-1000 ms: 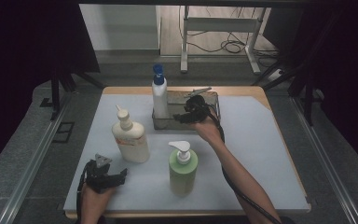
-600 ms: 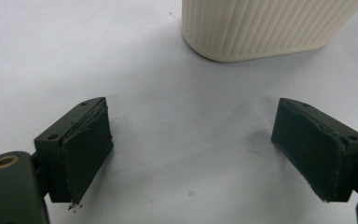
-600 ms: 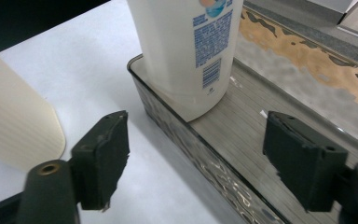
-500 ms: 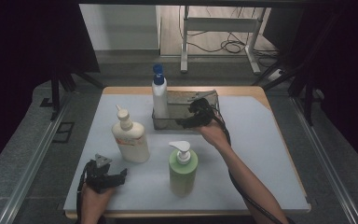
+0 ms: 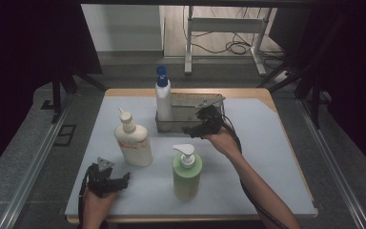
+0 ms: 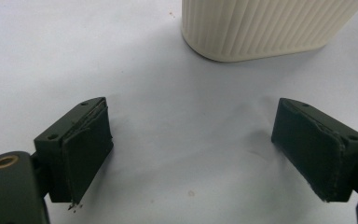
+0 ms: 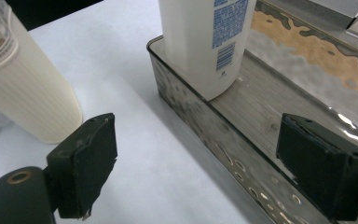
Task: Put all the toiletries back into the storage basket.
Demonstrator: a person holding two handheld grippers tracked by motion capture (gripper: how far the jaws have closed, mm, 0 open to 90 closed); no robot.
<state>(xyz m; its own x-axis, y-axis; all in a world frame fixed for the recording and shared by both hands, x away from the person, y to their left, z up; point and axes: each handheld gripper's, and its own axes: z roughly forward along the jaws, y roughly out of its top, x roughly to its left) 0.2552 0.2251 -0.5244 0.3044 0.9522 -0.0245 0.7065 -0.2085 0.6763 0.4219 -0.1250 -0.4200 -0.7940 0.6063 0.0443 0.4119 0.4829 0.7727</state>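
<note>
A white bottle with a blue cap [image 5: 162, 98] [image 7: 204, 42] stands upright at the left end of a metal tray [image 5: 205, 101] [image 7: 216, 133]. My right gripper [image 5: 189, 130] [image 7: 196, 172] hovers at the tray's near wall, a little to the right of that bottle. It is open, its jaws have just been opening, and nothing is between them. A cream bottle [image 5: 133, 142] [image 6: 261, 23] [image 7: 25, 88] stands left of the tray. My left gripper [image 5: 123, 178] [image 6: 193, 151] rests open on the white mat in front of the cream bottle, holding nothing.
A green pump bottle [image 5: 187, 172] stands near the front middle of the white mat [image 5: 267, 162]. The table's wooden edge [image 5: 262, 93] shows behind the tray. Dark floor and metal rails flank the table.
My right gripper has drawn back from the white bottle toward the near right, and the bottle stays upright in the tray. The left gripper has not moved.
</note>
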